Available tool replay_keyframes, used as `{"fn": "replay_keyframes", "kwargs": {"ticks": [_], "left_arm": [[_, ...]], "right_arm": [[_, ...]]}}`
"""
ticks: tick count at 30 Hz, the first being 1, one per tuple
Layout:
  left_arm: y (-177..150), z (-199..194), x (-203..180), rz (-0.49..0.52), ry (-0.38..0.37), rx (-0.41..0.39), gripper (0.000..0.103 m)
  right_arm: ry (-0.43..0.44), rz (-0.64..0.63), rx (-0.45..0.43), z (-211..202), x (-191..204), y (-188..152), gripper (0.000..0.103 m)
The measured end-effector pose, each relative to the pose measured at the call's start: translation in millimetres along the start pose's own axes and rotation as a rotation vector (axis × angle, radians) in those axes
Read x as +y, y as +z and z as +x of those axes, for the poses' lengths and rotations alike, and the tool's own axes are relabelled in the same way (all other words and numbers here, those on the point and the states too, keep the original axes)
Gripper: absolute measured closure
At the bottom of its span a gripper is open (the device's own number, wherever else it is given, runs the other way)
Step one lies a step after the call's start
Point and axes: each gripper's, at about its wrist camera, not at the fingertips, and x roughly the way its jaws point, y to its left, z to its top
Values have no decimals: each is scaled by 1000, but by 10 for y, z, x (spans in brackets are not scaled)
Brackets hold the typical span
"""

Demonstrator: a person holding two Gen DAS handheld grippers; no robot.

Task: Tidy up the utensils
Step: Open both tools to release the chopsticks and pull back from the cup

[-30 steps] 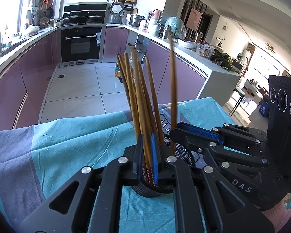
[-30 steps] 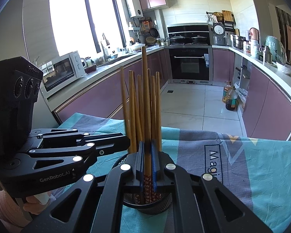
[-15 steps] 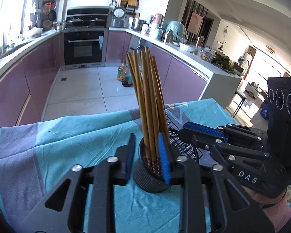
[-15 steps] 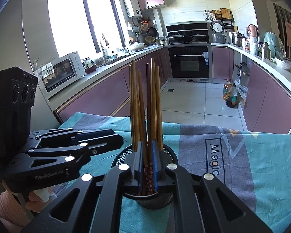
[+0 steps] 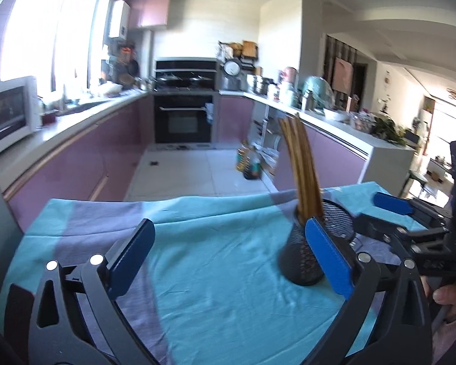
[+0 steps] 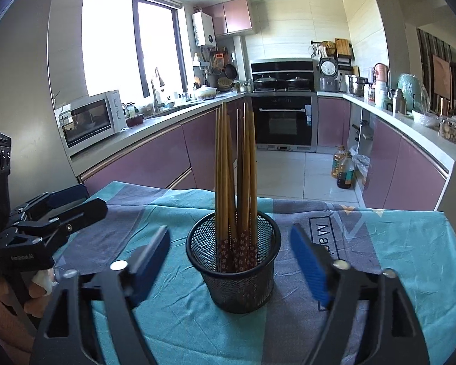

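**Chopsticks upright in the cup, both grippers letting go**

We work over a table (image 6: pixel 179 328) under a teal and grey cloth, with the kitchen behind it. On the cloth stands the mesh cup (image 6: pixel 234 267), and the chopsticks (image 6: pixel 234 176) stand bundled in it, long axis near vertical, patterned ends down and plain ends pointing to 12 o'clock.

In the right wrist view the cup sits dead ahead of our right gripper (image 6: pixel 231 261), on its centreline. Its jaws are opening, and the pads flank the cup at 9 and 3 o'clock without touching it.

Our left gripper (image 5: pixel 228 258) is off to one side: the cup (image 5: pixel 310 249) lies at about 2 o'clock, just behind the right-hand pad, and the sticks (image 5: pixel 301 176) lean slightly toward 11. Its jaws are opening too, with only cloth between them.

We judge the right gripper the nearer and better lined up for any further touch on the cup.
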Motion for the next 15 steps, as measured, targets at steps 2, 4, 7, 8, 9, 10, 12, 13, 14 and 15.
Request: {"fn": "replay_keyframes", "kwargs": {"ticks": [2, 4, 7, 8, 9, 10, 12, 13, 14, 15], "left_arm": [[-52, -105, 43, -11, 19, -18, 6], [-95, -218, 110, -23, 48, -43, 6], [-161, -387, 200, -29, 71, -70, 6], [-169, -422, 190, -30, 78, -76, 6], [-182, -475, 211, -34, 87, -84, 6], [-199, -533, 232, -38, 94, -96, 6], [-237, -641, 232, -37, 116, -119, 6], [-259, -699, 233, -34, 125, -130, 6], [-270, -733, 218, -32, 131, -139, 6], [-288, -785, 217, -26, 140, -151, 6]], "right_arm": [[-12, -12, -26, -63, 70, -55, 9], [-28, -17, -54, -122, 120, -84, 7], [-43, -33, -83, -200, 209, -126, 7], [-47, -39, -92, -224, 234, -139, 7], [-51, -44, -100, -246, 259, -154, 7], [-58, -46, -107, -271, 287, -173, 7], [-76, -50, -122, -307, 339, -205, 7], [-82, -49, -127, -315, 363, -209, 7], [-86, -47, -132, -329, 383, -223, 7], [-89, -47, -134, -345, 399, -236, 7]]}}
